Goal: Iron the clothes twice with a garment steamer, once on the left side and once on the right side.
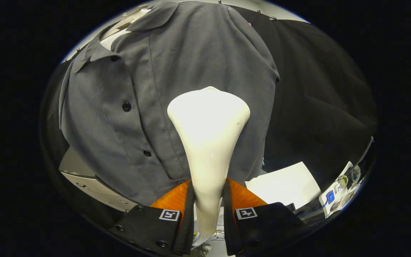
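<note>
Currently, claw [208, 203]: both fingers [177, 200] press on the slim neck of the garment steamer, one on each side, pinching it firmly.
Garment steamer [208, 135]: white, held upright between the fingers; the neck widens into a broad flat head beyond them.
Steamer head: set against the front of the shirt, just beside the button placket, on the side away from the collar opening; whether it touches the cloth cannot be told.
Shirt [177, 71]: grey, short-sleeved, hanging upright with collar spread; dark buttons [126, 106] run down the placket.
Counter [280, 185]: a pale surface shows below the shirt hem, beyond the fingers.
Small items [337, 192]: lie well off to one side, too small to identify.
</note>
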The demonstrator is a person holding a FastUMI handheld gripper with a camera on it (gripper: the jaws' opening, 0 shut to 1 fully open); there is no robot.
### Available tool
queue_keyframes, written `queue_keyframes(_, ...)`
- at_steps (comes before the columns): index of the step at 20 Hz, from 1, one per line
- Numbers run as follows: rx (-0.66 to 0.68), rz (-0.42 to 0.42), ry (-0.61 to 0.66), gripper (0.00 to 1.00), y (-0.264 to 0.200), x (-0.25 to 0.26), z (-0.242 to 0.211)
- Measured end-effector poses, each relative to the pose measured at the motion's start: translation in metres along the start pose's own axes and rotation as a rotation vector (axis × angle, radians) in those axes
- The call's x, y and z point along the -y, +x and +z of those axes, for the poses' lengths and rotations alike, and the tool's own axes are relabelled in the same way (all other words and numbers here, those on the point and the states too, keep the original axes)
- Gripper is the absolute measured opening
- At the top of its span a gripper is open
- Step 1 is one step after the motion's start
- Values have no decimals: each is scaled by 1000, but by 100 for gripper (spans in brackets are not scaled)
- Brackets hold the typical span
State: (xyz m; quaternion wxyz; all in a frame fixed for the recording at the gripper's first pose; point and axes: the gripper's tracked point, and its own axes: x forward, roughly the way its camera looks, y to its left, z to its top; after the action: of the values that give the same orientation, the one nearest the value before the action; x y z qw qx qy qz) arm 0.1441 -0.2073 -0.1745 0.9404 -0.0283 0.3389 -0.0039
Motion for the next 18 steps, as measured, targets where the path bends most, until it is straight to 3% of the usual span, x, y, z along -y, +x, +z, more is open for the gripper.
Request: queue_keyframes(18, -181, -19, 41, 43, 55, 38, -114)
